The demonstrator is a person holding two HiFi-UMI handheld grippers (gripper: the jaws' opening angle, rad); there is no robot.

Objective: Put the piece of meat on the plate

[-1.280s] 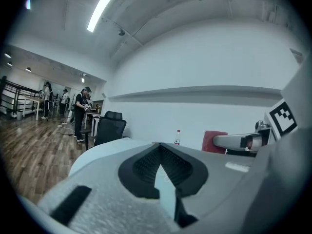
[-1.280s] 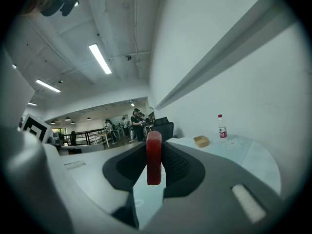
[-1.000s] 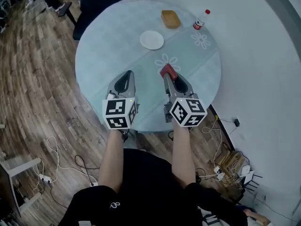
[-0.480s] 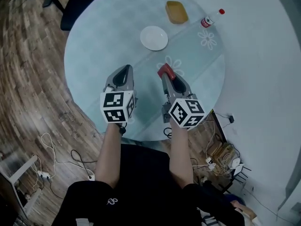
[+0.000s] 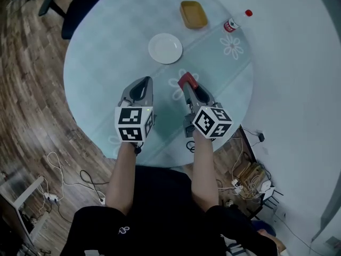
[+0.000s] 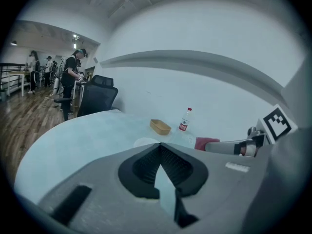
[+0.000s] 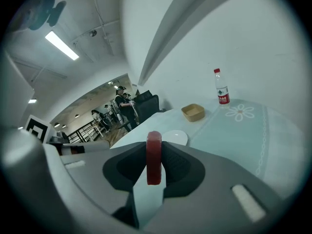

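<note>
Meat piece, dark red, thin, round-edged

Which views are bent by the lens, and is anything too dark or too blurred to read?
Left gripper view: strong fisheye with a black round border, and the table edge curves. Right gripper view: the same bending; the ceiling lamp glares, but the piece of meat between the jaws is sharp. Head view: even light, mild bending, and the plate is clearly readable.
</note>
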